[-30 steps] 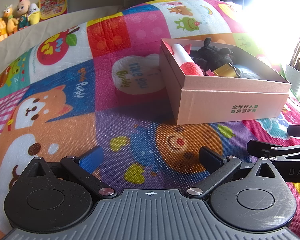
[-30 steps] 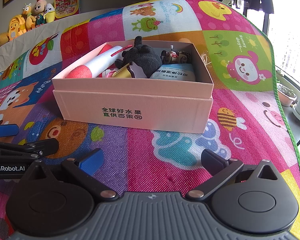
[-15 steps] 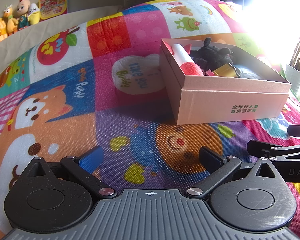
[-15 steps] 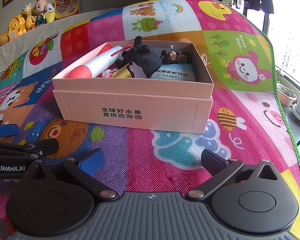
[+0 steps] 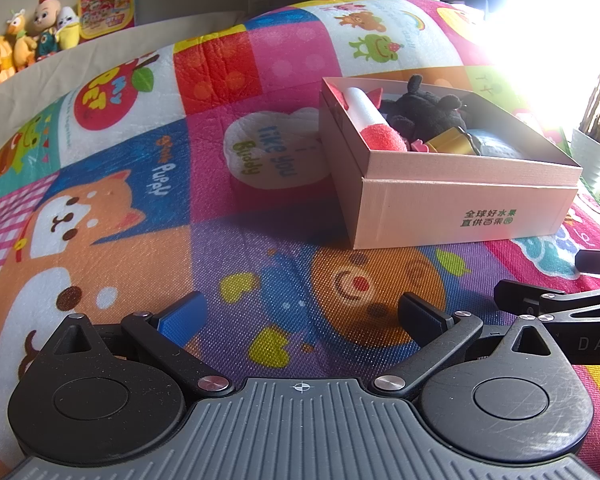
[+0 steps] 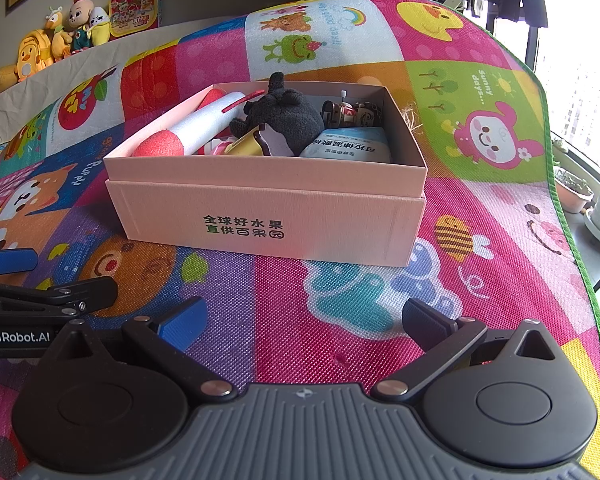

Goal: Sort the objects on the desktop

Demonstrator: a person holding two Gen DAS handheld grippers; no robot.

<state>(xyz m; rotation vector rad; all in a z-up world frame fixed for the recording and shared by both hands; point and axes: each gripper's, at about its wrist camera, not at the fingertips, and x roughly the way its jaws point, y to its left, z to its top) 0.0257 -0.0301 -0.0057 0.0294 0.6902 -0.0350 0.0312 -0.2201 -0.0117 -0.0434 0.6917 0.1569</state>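
Both grippers hang low over the play mat [image 6: 480, 92], side by side. The left gripper [image 5: 300, 312] and the right gripper [image 6: 304, 320] are spread wide and empty. Ahead of them sits the pink box [image 6: 268, 216], already holding a foam roller [image 6: 192, 128], a black plush toy [image 6: 288, 120] and a packet [image 6: 352, 146], so the sorting looks finished.

The play mat [image 6: 340, 312] is a patchwork of bright squares: pink, purple, orange, blue, green and red, printed with cartoon animals. The box [image 6: 260, 208] is pale pink with dark green lettering. Inside lie a black plush toy [image 6: 288, 120], a white foam roller [image 6: 204, 126] with a red end, and a gold-coloured piece [image 6: 246, 146]. One gripper finger [image 6: 182, 326] is blue, the other black.
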